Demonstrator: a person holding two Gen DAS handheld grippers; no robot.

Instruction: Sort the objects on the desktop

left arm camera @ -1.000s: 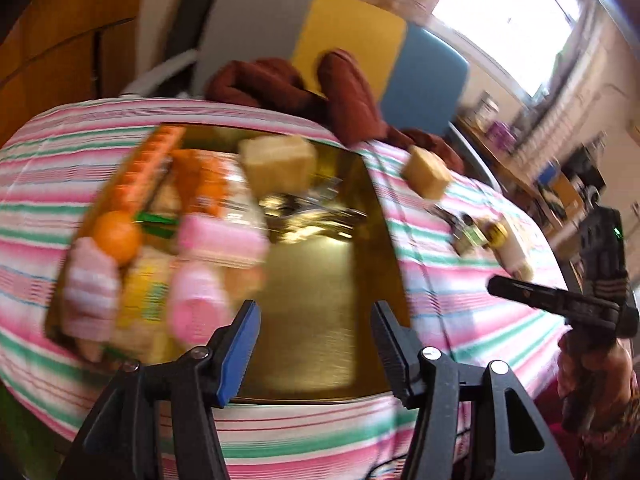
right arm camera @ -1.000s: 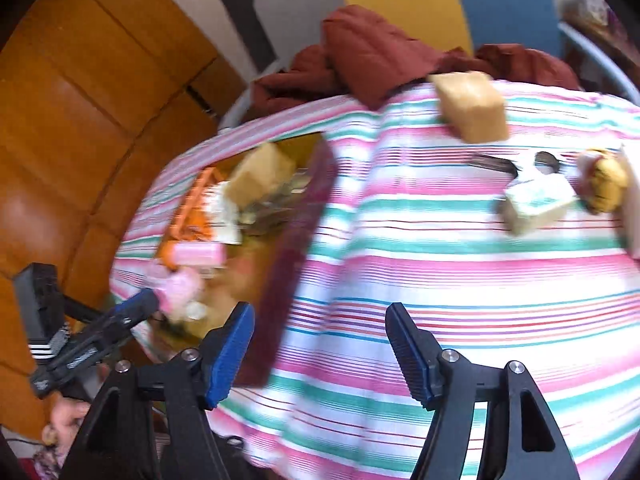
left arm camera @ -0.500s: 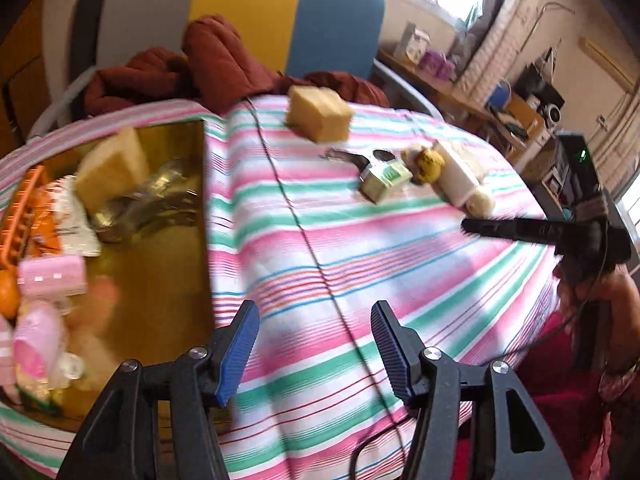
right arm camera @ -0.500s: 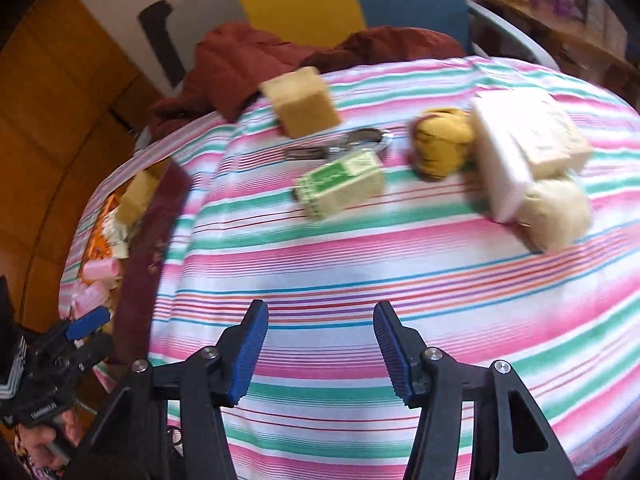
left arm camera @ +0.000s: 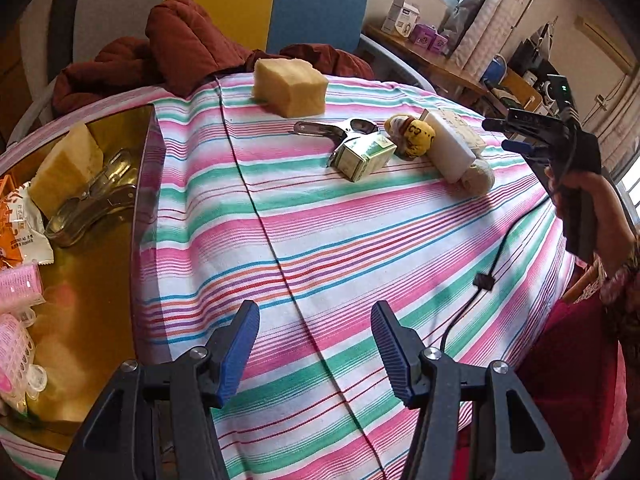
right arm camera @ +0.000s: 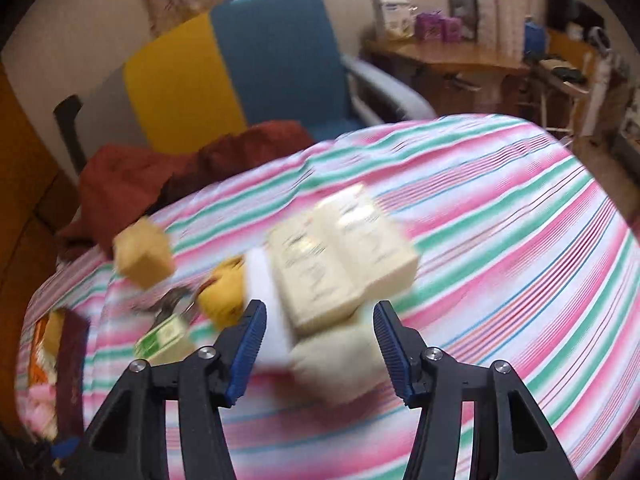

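On the striped tablecloth [left arm camera: 360, 240] lie a yellow sponge block [left arm camera: 290, 86], a metal clip [left arm camera: 336, 128], a small green box [left arm camera: 362, 156], a yellow plush toy [left arm camera: 412, 136], a white block [left arm camera: 450, 148] and a cream ball [left arm camera: 478, 174]. My left gripper [left arm camera: 314, 344] is open and empty over the near cloth. My right gripper [right arm camera: 318, 340] is open and empty, hovering over the cream ball [right arm camera: 340, 360] and a cream box [right arm camera: 344, 264]; it also shows in the left wrist view [left arm camera: 508, 134].
A gold tray [left arm camera: 120, 240] at the left holds a sponge piece [left arm camera: 64, 168], a metal clip, snack packets and pink curlers [left arm camera: 18, 280]. A dark red garment [left arm camera: 180, 52] lies on the chair behind. A black cable [left arm camera: 480, 280] crosses the cloth's right side.
Both grippers swung right, away from the tray. The right gripper moved in close over the cream box and ball. Both stayed open.
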